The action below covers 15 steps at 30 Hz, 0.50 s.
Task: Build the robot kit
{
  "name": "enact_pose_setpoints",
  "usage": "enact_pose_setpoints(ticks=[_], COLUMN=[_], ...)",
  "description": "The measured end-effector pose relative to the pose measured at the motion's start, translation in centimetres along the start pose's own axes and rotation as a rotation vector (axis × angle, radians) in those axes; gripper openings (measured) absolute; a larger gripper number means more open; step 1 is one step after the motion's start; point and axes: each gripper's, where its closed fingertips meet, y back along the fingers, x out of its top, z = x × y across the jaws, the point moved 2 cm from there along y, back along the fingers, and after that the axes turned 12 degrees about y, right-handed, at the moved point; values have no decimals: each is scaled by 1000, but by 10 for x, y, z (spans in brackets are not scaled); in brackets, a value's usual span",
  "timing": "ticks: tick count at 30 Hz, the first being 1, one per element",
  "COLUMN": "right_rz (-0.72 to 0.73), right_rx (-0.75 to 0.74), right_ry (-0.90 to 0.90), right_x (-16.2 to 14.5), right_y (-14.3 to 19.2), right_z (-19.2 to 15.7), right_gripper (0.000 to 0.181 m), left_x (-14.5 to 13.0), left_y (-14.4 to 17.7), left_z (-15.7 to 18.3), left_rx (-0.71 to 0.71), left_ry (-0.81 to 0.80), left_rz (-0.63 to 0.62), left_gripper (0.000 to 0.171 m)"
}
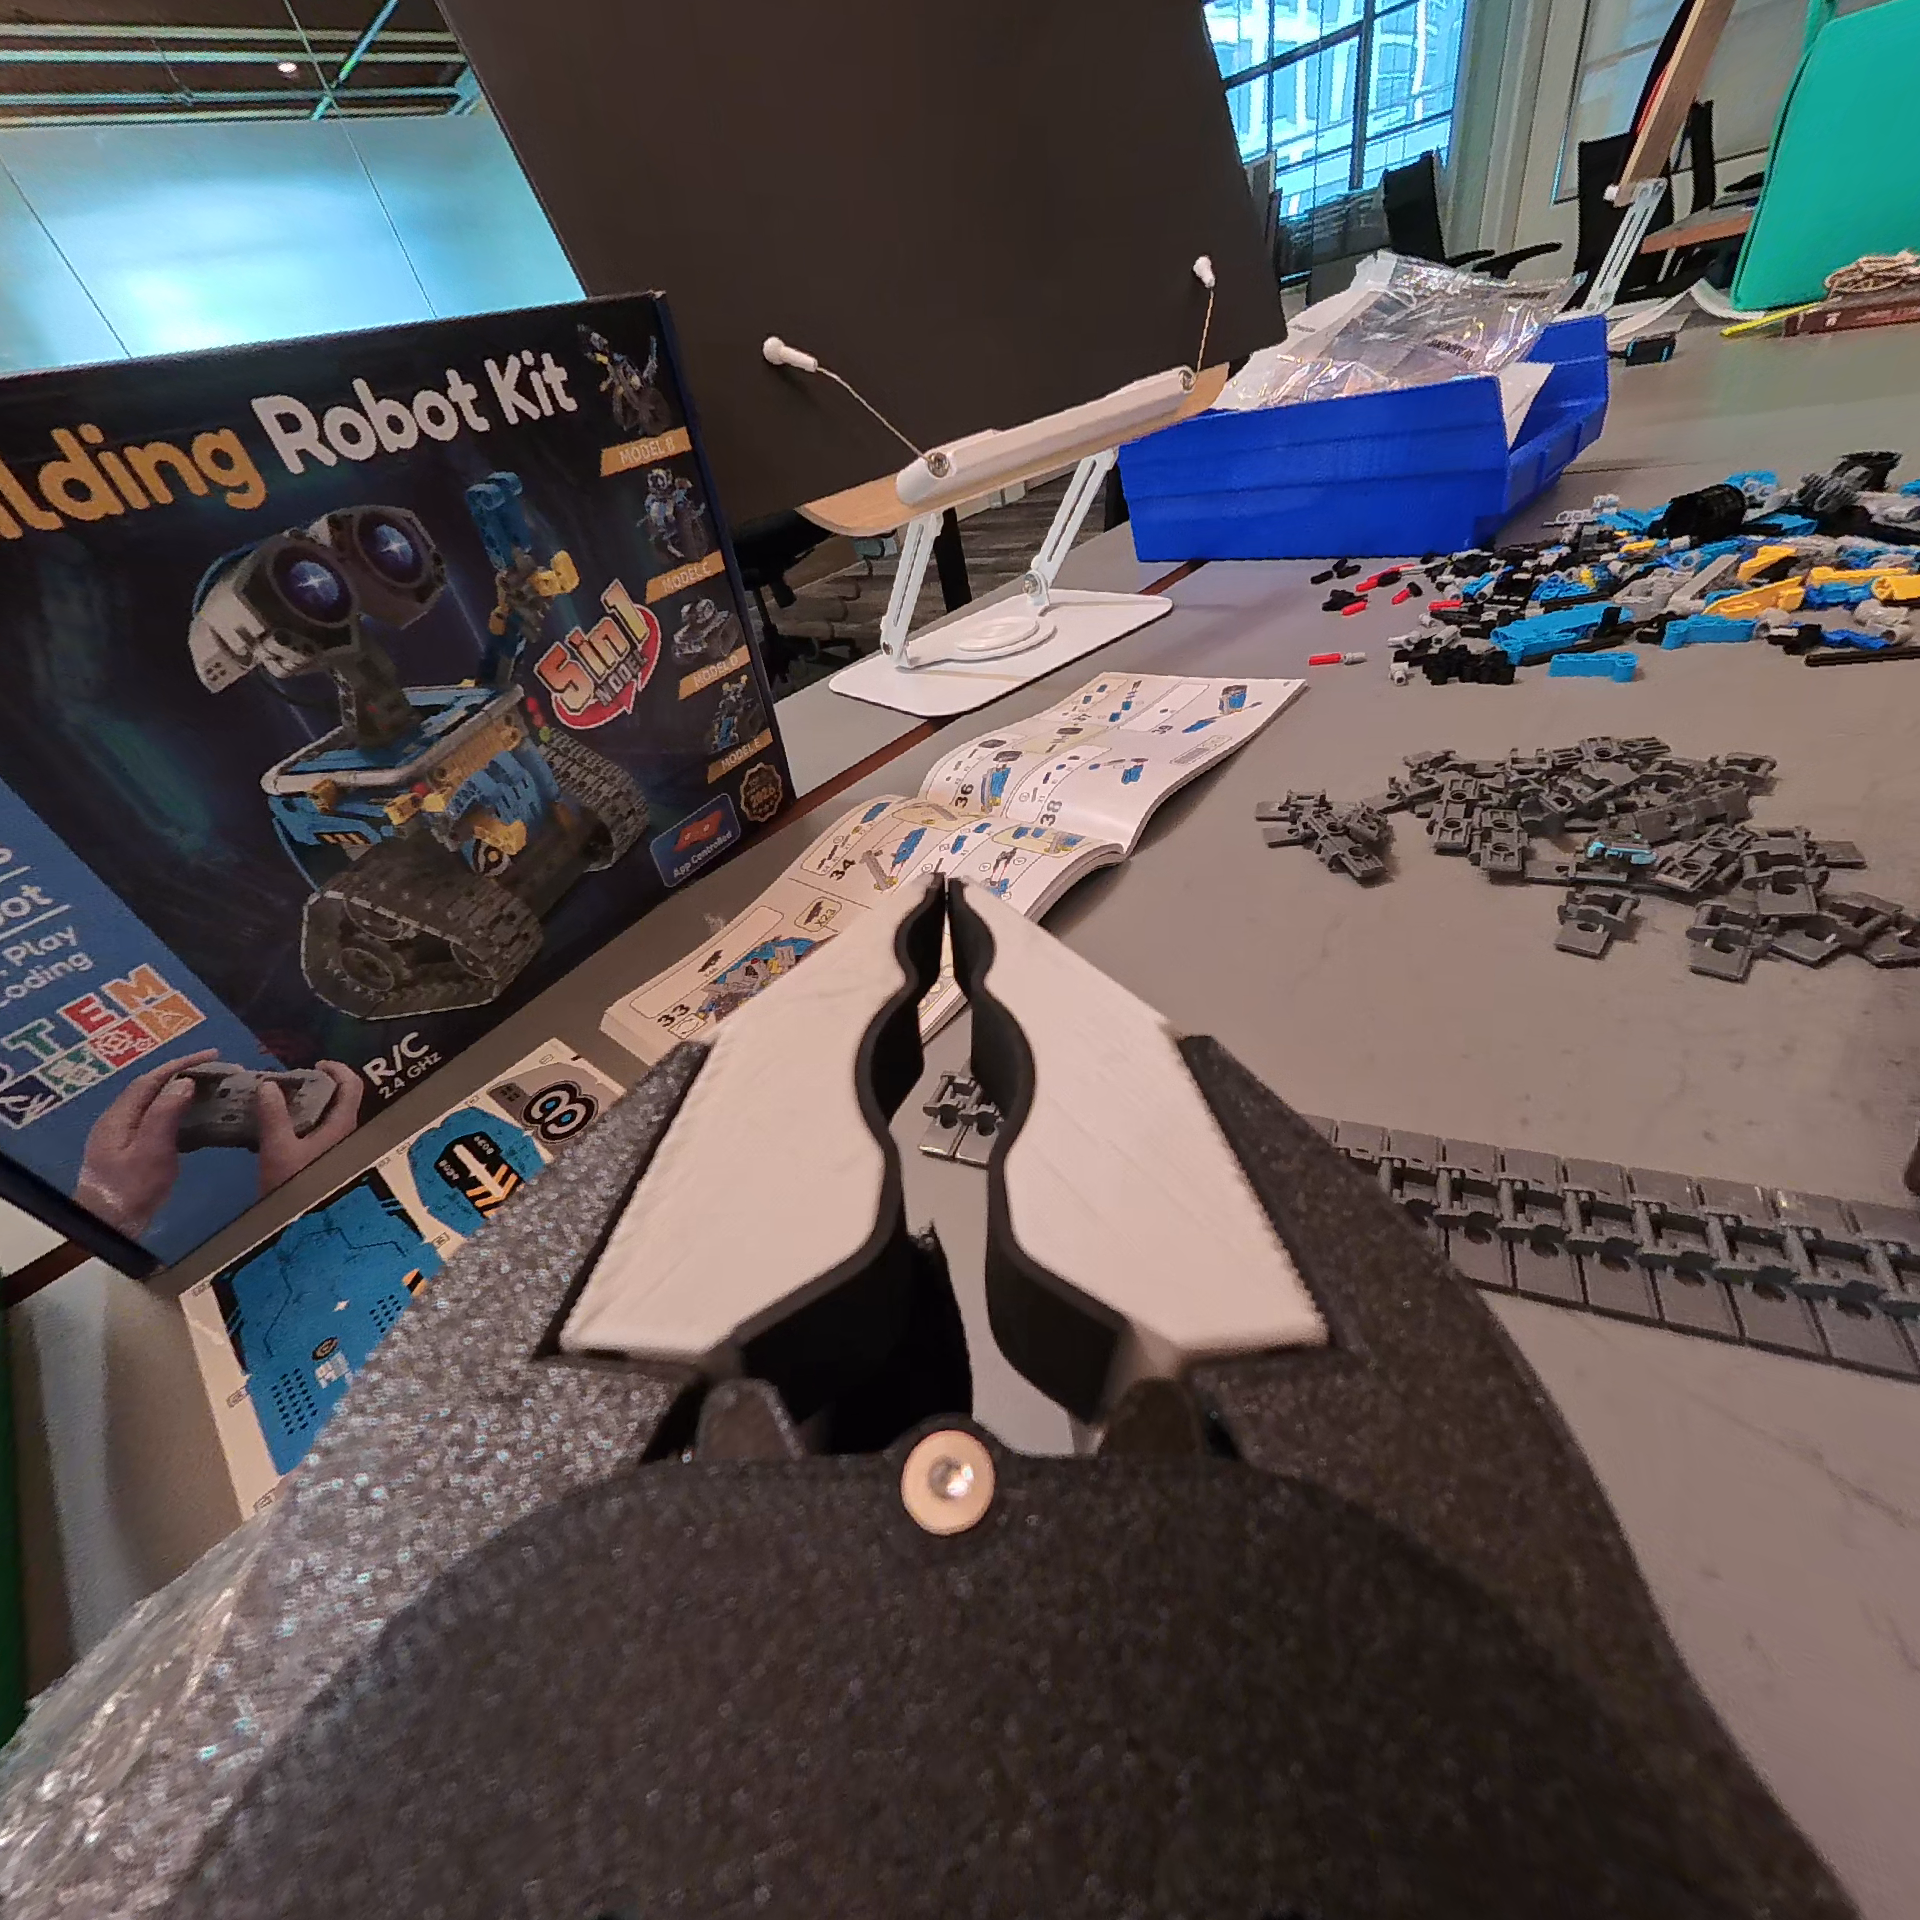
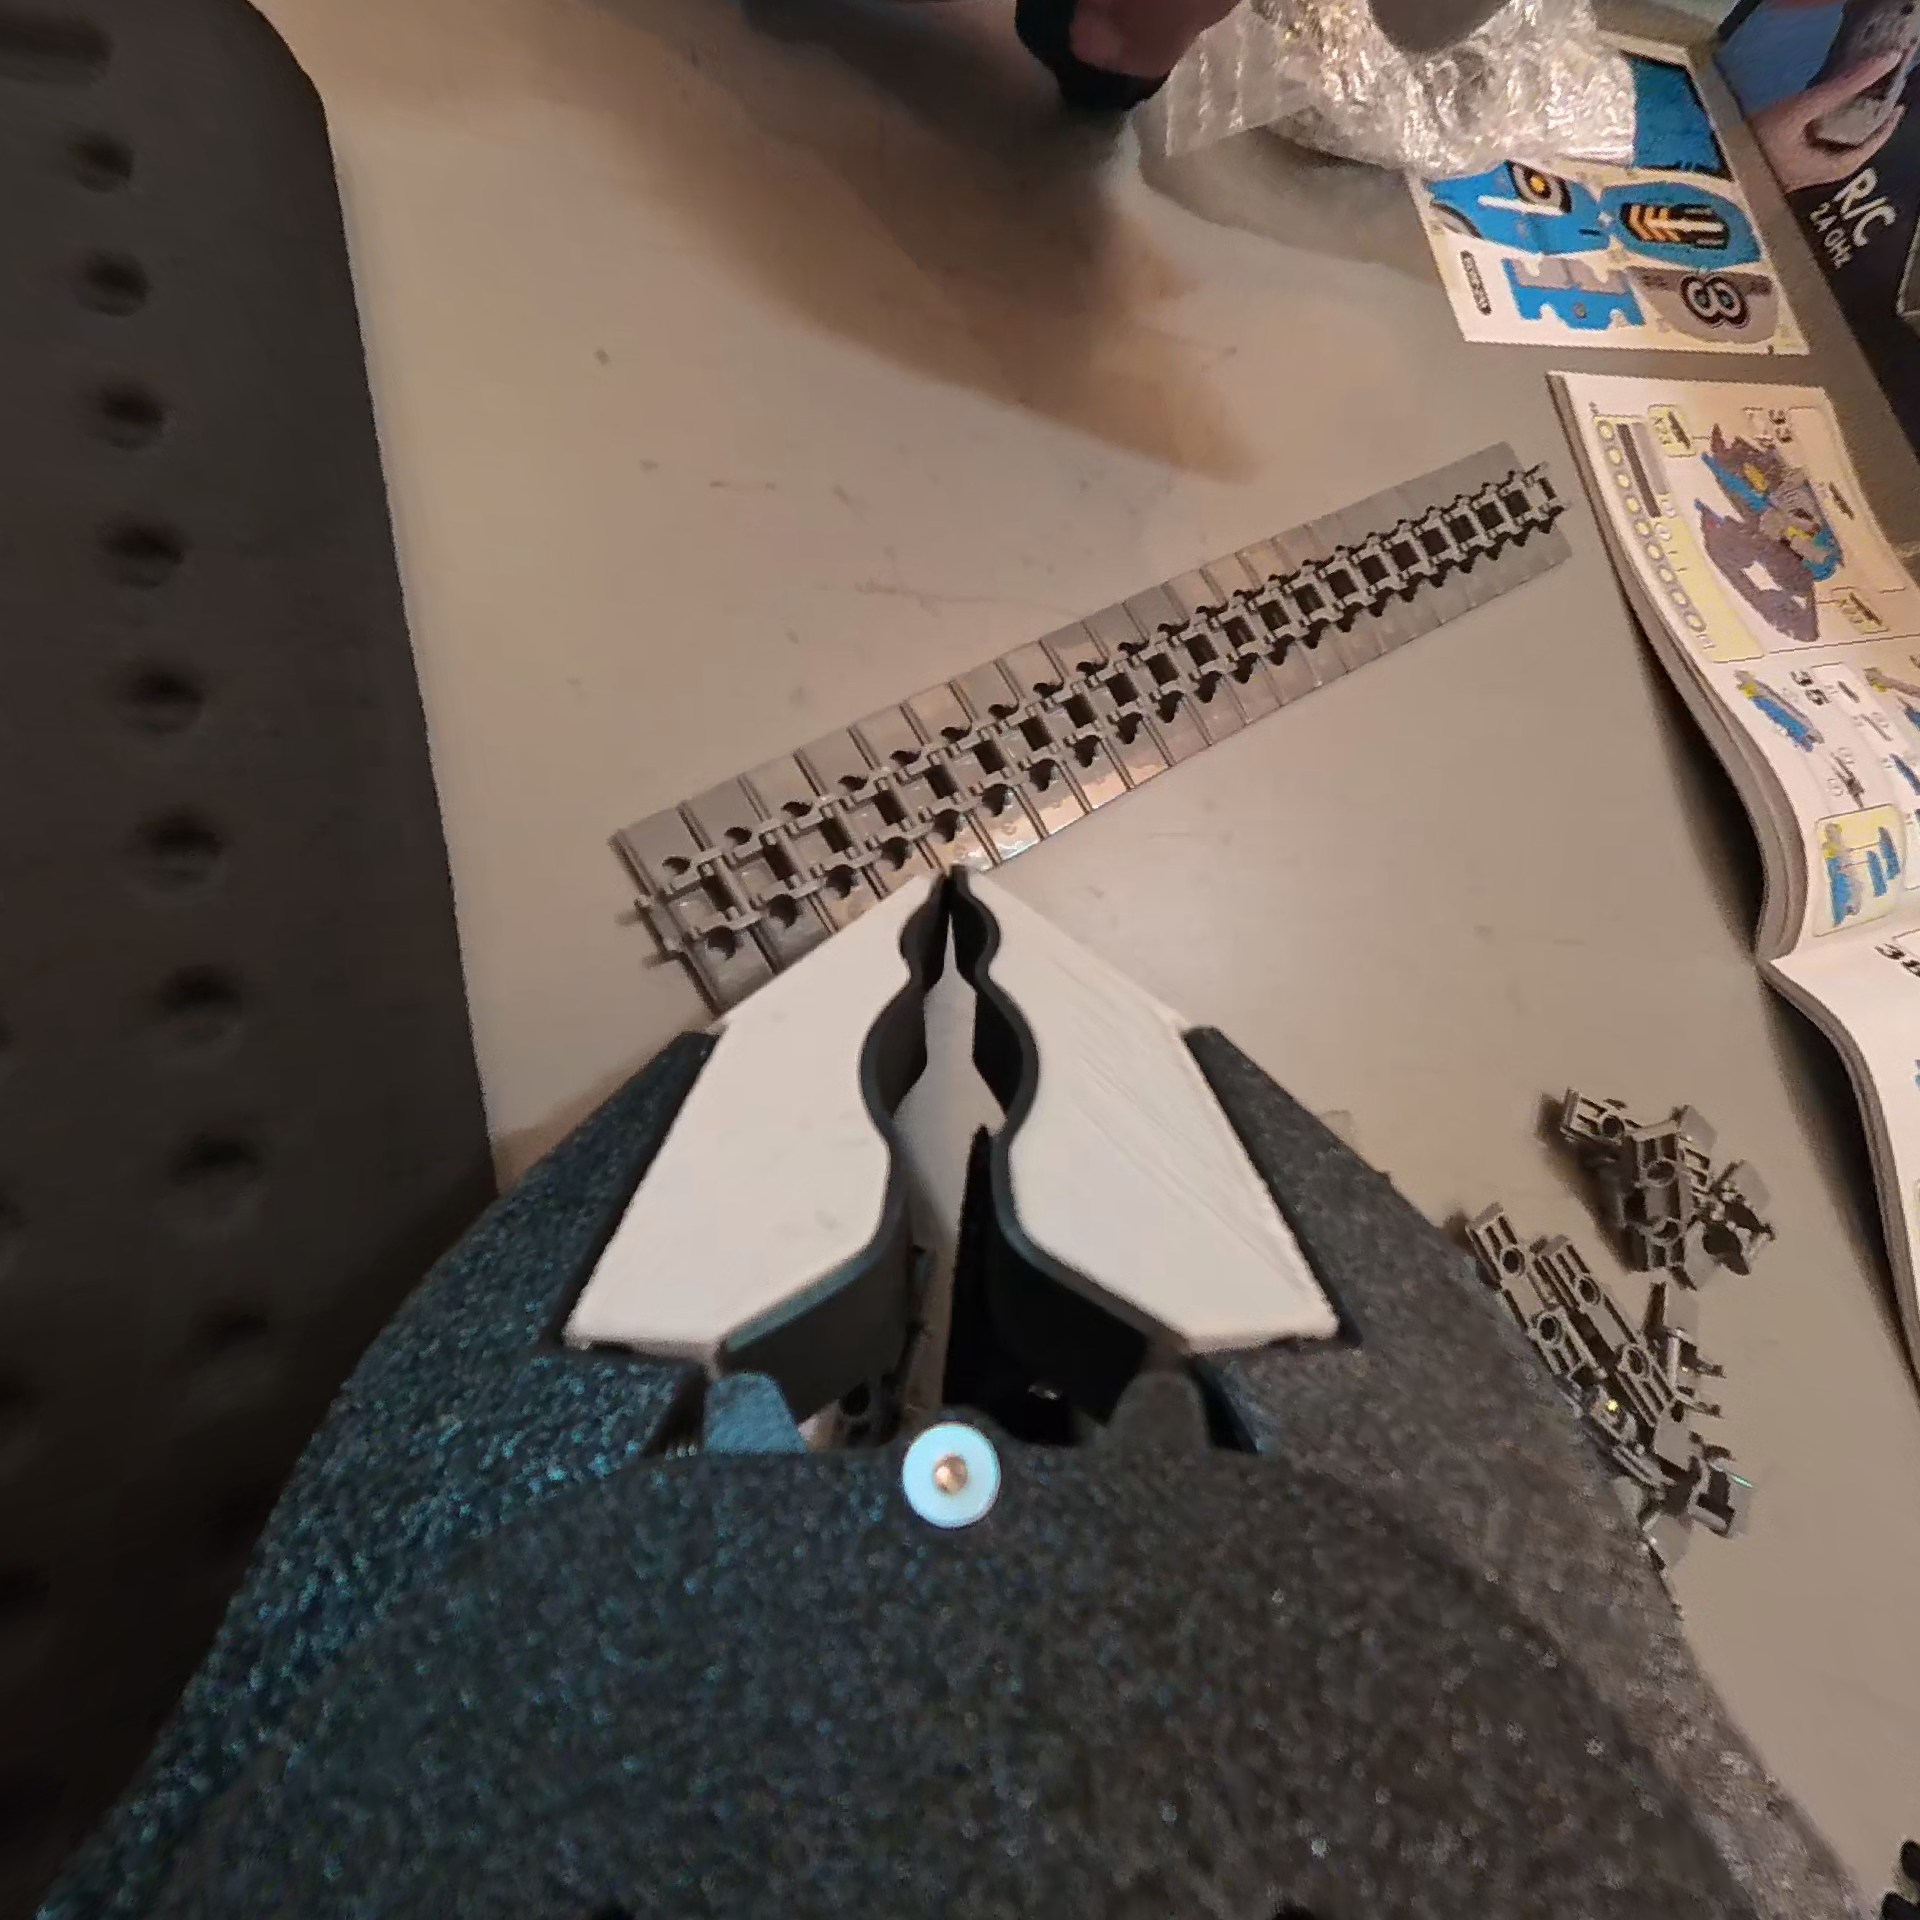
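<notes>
My left gripper (image 1: pixel 948 885) is shut and empty, held above the grey table over the near edge of an open instruction booklet (image 1: pixel 1049 790). A short piece of two joined grey track links (image 1: pixel 961 1127) lies on the table under its fingers. A long assembled grey track strip (image 1: pixel 1662 1231) lies to its right. My right gripper (image 2: pixel 954 878) is shut and empty, its tips just over the near end of the same track strip (image 2: pixel 1143 686). Several loose grey links (image 2: pixel 1621 1299) lie to its right.
A kit box (image 1: pixel 364 727) stands at the left with a sticker sheet (image 1: pixel 343 1309) before it. A pile of grey links (image 1: pixel 1621 842), mixed coloured parts (image 1: pixel 1662 603), a blue bin (image 1: pixel 1351 468) and a white stand (image 1: pixel 987 634) lie farther off. A dark perforated surface (image 2: pixel 156 727) borders the table. Across from one pair of fingers to the other is roughly 20 centimetres.
</notes>
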Motion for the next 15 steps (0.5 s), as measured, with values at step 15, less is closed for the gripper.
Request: enact_pose_setpoints(ticks=[15], right_rz=[8], right_rx=[13], right_ry=[35], right_x=[1], right_y=[10], right_z=[-9], right_gripper=[0], left_x=[0], left_y=[0], left_z=[1], left_rx=[-1], left_ry=[-5], left_rz=[-3], left_gripper=[0])
